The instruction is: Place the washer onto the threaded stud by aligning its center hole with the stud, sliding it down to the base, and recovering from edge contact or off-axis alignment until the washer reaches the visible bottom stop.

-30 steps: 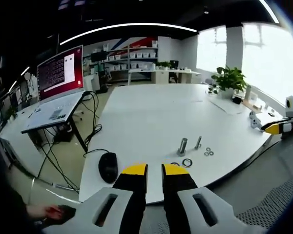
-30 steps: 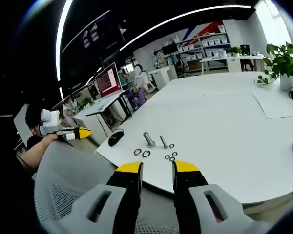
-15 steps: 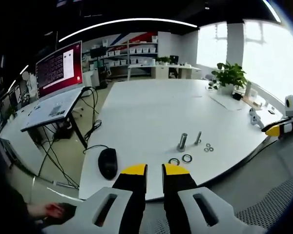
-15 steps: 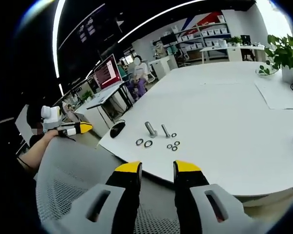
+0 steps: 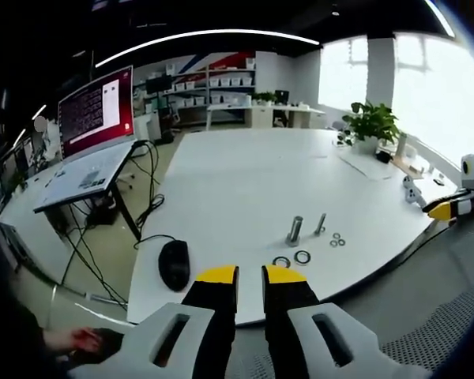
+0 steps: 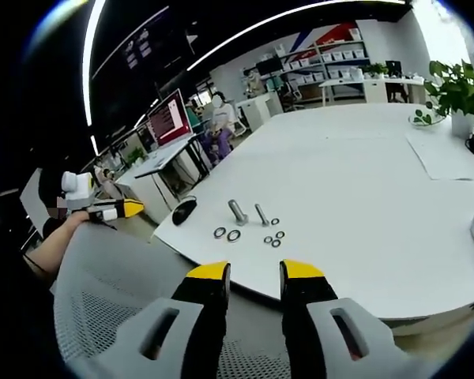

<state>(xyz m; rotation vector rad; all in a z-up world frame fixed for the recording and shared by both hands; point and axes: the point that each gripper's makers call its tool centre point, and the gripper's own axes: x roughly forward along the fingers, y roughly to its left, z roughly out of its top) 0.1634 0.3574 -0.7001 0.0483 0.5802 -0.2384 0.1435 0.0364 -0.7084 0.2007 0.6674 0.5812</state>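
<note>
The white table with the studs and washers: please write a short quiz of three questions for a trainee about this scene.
1. True or false: a washer already sits on the thicker stud.
2. How many loose washers lie on the white table? A) two B) five C) eight
3. Fill in: the dark computer mouse lies near the table's ____.

Key: 1 false, both studs are bare; 2 B, two larger washers and three small washers; 3 edge.
</note>
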